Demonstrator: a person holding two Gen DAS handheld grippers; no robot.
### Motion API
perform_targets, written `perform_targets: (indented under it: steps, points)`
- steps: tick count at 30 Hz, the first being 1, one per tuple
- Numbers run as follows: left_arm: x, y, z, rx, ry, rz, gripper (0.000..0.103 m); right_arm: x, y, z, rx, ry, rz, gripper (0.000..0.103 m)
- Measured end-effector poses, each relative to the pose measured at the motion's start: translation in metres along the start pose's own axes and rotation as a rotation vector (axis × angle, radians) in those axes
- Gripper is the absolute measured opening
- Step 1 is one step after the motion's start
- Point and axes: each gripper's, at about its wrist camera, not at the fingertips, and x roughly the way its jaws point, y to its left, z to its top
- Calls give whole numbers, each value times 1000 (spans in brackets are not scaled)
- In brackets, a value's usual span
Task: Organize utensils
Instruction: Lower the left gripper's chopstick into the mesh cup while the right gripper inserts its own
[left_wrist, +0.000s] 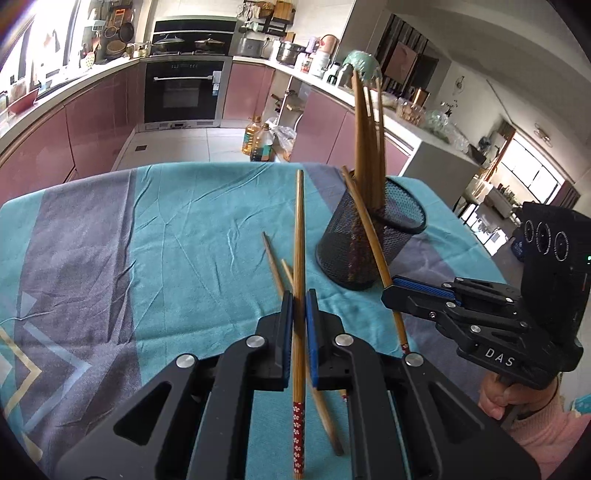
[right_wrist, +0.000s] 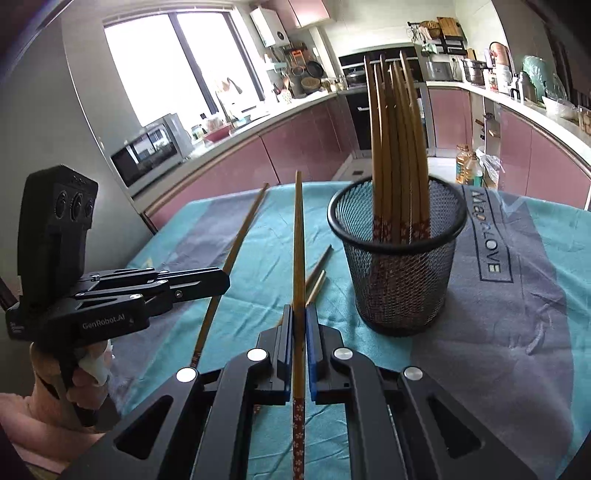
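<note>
Near the mesh cup: most chopsticks already binned.
Each hand-held gripper, left and right, clamps one chopstick; two loose remain.

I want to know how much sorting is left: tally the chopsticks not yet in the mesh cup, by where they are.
Left-held chopstick in left gripper: 1
Right-held chopstick in right gripper: 1
Loose chopsticks on the cloth: 2
Total: 4

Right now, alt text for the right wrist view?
The right tool is shut on one bamboo chopstick pointing away over a teal tablecloth. A black mesh holder full of chopsticks stands right of it; the left tool holds another chopstick.
</note>
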Motion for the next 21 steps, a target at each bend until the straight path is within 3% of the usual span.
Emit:
perform_targets:
  steps: [12,21]
  points:
    - [-49,-21,16,26,-96,-111,8,-42,-11,16,11,-119,6,6]
    - [-69,-27,34,36,-159,-138,7,-64,-15,33,-13,-194,-9,6]
